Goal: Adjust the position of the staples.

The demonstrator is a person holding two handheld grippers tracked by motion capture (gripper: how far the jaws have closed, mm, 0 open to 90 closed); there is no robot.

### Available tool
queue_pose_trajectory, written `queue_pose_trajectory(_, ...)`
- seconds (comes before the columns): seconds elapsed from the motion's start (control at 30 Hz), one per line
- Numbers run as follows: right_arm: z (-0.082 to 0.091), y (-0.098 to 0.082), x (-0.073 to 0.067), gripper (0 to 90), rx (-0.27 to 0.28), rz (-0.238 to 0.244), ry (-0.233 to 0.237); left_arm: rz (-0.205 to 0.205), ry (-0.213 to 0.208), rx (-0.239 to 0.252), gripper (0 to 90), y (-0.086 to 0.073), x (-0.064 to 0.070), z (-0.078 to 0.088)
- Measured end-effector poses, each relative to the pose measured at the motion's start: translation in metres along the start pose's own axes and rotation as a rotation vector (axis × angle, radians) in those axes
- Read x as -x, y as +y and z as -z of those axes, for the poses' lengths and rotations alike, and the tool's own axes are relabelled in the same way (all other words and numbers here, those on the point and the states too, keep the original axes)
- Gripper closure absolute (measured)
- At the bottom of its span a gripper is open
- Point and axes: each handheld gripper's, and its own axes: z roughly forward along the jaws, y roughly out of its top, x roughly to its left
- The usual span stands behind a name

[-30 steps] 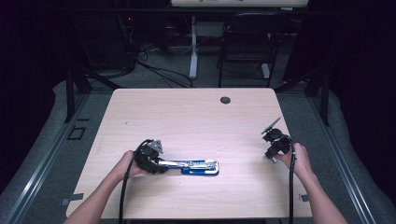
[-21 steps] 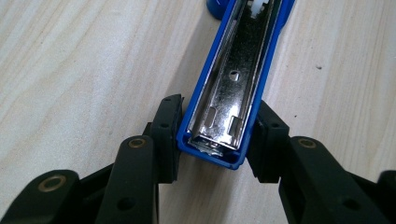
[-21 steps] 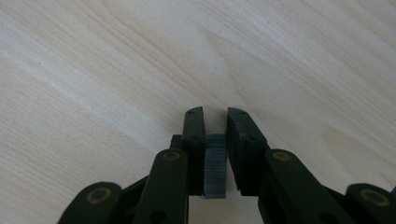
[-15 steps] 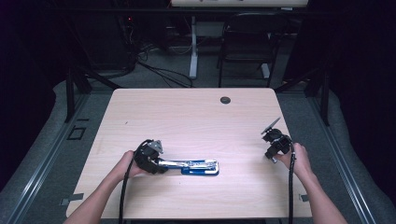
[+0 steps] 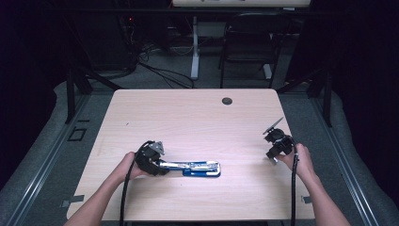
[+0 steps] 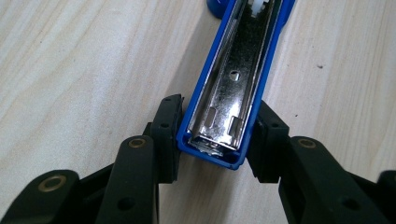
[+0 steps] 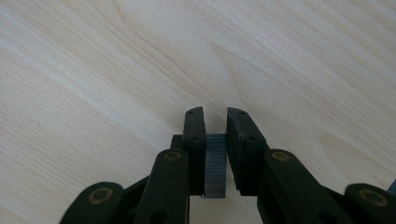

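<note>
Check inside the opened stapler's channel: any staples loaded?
The stapler channel, held by the left hand-held gripper, shows bare metal with slots and a hole, no staples visible. Its far end, near the white pusher, runs out of frame.

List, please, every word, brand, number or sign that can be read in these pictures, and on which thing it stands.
There is no readable text in any view.
The blue stapler, held open between the jaws of the left gripper, shows bare metal with no brand or number.
The strip of staples, pinched in the right gripper, carries no marks.
The wooden table has no label; the dark round spot on it is no sign.
</note>
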Motion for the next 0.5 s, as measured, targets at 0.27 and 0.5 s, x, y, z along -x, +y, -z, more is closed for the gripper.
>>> queue_pose_trajectory(0.27, 0.0005, -0.0004, -0.0063, 78.3, 0.067, -0.025, 0.028, 0.001, 0.0, 0.0, 61.1, 0.0, 0.0, 0.0)
queue_pose_trajectory(0.5, 0.0034, 0.0019, -0.0103, 78.3, 0.066, -0.006, 0.03, 0.001, 0.0, 0.001, 61.0, 0.0, 0.0, -0.0001)
